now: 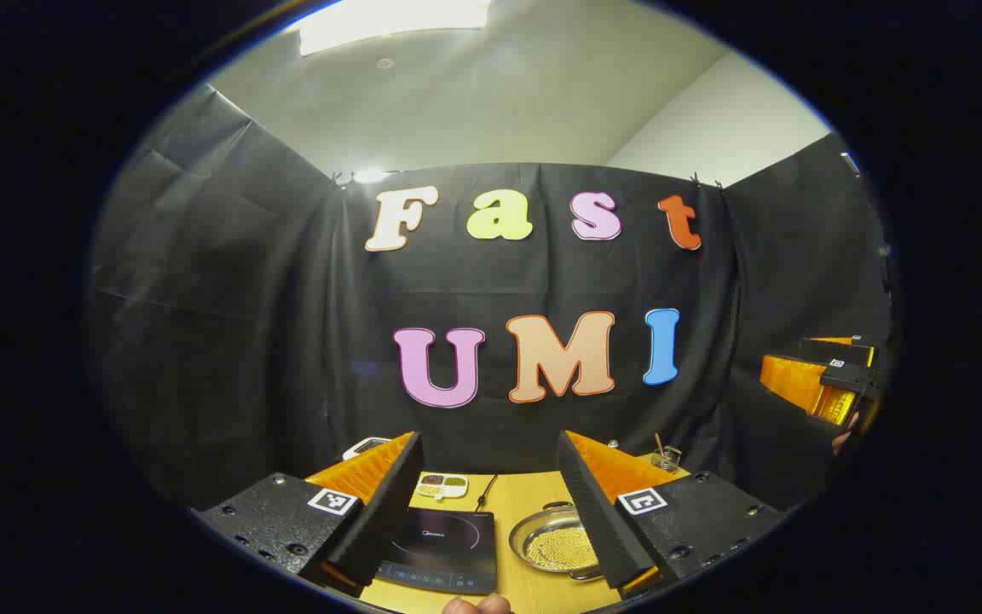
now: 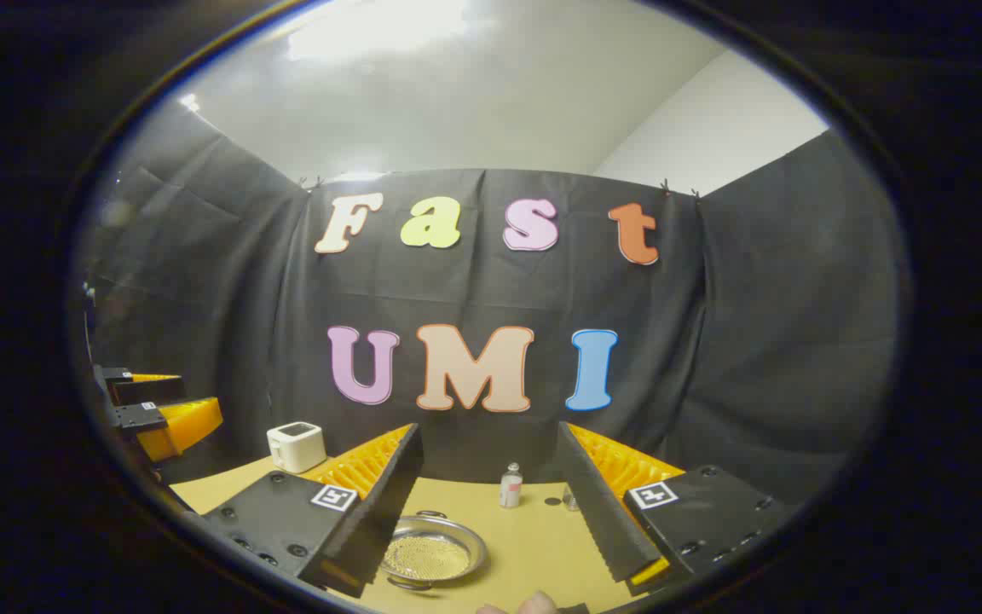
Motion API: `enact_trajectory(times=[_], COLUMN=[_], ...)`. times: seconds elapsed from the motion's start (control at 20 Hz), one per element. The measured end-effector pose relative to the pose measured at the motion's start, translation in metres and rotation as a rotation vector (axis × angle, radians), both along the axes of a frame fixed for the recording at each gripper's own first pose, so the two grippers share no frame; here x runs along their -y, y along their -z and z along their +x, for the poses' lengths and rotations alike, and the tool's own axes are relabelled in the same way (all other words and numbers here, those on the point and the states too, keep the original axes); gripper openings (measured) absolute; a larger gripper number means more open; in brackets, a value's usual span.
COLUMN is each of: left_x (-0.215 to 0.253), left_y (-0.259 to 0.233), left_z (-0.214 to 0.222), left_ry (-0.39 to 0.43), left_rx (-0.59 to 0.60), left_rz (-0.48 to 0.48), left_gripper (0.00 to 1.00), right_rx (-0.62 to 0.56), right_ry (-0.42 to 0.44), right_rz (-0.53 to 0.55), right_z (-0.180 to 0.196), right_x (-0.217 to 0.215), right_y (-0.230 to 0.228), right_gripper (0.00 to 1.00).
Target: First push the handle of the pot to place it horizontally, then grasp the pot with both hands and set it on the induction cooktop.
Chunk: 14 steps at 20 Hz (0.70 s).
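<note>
A shallow steel pot with small loop handles stands on the wooden table, just right of the black induction cooktop. One handle points toward the far wall, the other toward me. My left gripper hovers open above the near table edge, cooktop and pot showing between its fingers. In the right gripper view the pot lies low and left, partly behind the left finger, and my right gripper is open, raised above the table. Neither gripper touches the pot.
A white toaster stands at the back left, and a small bottle behind the pot. A divided white dish and a cable lie behind the cooktop; a glass is at back right. Black cloth walls enclose the table.
</note>
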<state>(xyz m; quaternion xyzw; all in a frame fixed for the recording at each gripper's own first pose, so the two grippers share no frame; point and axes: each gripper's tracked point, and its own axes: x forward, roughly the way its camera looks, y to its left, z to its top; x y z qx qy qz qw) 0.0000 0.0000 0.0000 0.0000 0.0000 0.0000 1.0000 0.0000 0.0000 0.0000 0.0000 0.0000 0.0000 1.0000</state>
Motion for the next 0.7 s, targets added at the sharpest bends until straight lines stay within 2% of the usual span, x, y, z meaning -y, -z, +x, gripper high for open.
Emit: enact_trajectory(times=[0.1, 0.15, 0.3, 0.45, 0.5, 0.7], left_x=[0.006, 0.009, 0.021, 0.032, 0.033, 0.040], left_y=[-0.008, -0.009, -0.003, -0.002, -0.004, -0.002], left_z=[-0.001, -0.002, -0.004, -0.010, -0.011, -0.012], left_ry=[-0.016, -0.027, -0.060, -0.088, -0.098, -0.099], left_rx=[0.009, 0.009, -0.021, -0.040, -0.037, -0.036], left_rz=[0.004, 0.006, 0.011, 0.019, 0.028, 0.007], left_gripper=[0.95, 0.92, 0.92, 0.92, 0.95, 0.92], right_rx=[0.002, 0.003, -0.007, -0.037, -0.038, -0.046], right_ry=[-0.011, -0.014, -0.036, -0.070, -0.072, -0.097], right_rz=[-0.004, -0.010, 0.004, 0.056, 0.067, 0.058], right_z=[0.001, 0.002, 0.006, 0.010, 0.013, 0.021], right_x=[0.013, 0.020, 0.037, 0.045, 0.048, 0.044], right_y=[-0.001, -0.001, 0.010, 0.028, 0.029, 0.032], right_gripper=[0.97, 0.97, 0.97, 0.97, 0.97, 0.97])
